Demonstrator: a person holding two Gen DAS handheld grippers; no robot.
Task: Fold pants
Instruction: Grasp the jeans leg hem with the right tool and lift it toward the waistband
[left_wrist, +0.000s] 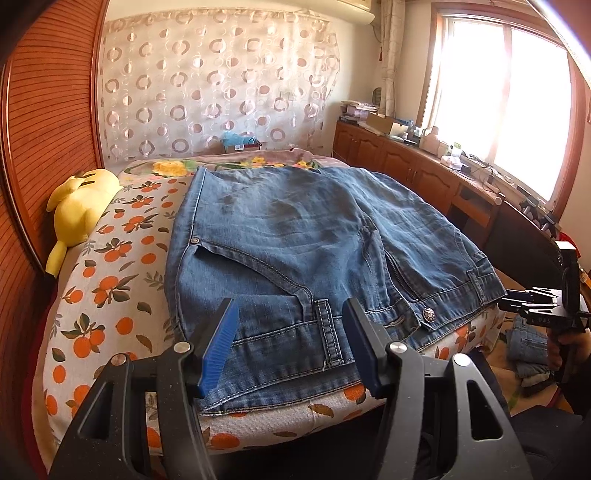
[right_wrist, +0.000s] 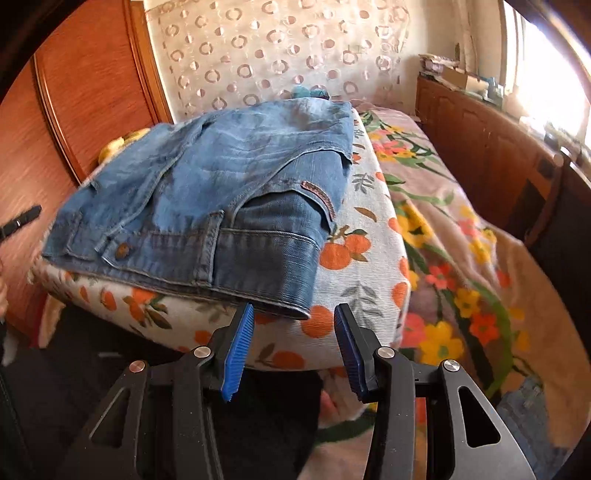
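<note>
On the near end of the bed (left_wrist: 110, 266), over an orange-printed cover, the folded blue jeans (left_wrist: 295, 236) lie flat with their waistband at the near edge. Left claw (left_wrist: 291, 339) hovers over the waistband, its blue pads spread wide to either side of a belt loop (left_wrist: 332, 332) without pressing it. Right claw (right_wrist: 293, 332) stands parted and empty just off the jeans' near right corner.
</note>
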